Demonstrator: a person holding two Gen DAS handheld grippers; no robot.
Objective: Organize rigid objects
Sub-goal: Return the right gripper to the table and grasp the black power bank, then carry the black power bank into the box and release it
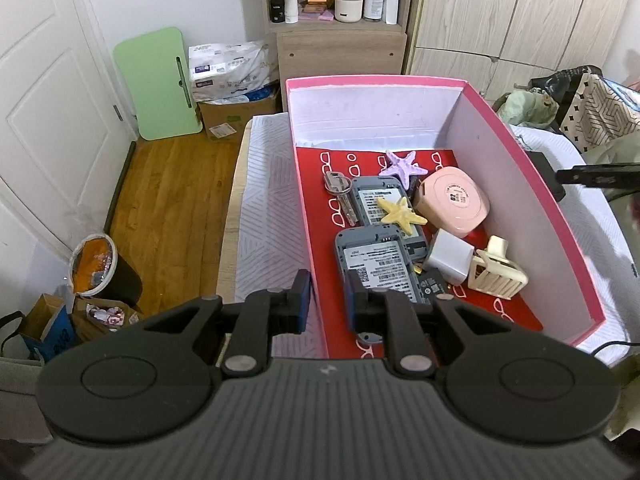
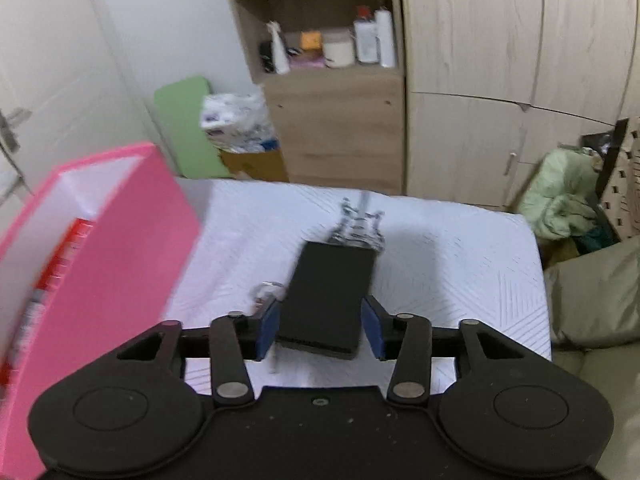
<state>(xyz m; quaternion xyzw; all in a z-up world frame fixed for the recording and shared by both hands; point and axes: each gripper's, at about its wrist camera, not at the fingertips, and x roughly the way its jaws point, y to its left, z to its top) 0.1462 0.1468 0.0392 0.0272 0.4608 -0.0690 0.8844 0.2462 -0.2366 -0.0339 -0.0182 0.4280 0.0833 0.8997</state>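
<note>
A pink box (image 1: pixel 516 152) stands on the white mattress (image 1: pixel 264 200). Inside lie two grey devices (image 1: pixel 380 268), a yellow starfish (image 1: pixel 400 212), a purple starfish (image 1: pixel 402 166), keys (image 1: pixel 340 192), a pink case (image 1: pixel 454 200), a white charger (image 1: pixel 450 260) and a cream clip (image 1: pixel 496 272). My left gripper (image 1: pixel 328 300) straddles the box's left wall, its jaws close on either side of it. My right gripper (image 2: pixel 322 330) is shut on a black flat box (image 2: pixel 328 300), held above the mattress right of the pink box (image 2: pixel 116 248). A small metal guitar (image 2: pixel 358 220) and a key ring (image 2: pixel 268 290) lie beyond it.
A wooden shelf unit (image 1: pixel 340 20) and wardrobe (image 1: pixel 520 12) stand behind the bed. A green board (image 1: pixel 160 84), cartons, a bin (image 1: pixel 100 268) and bags sit on the wooden floor at left. Clothes and bags (image 2: pixel 568 200) pile at right.
</note>
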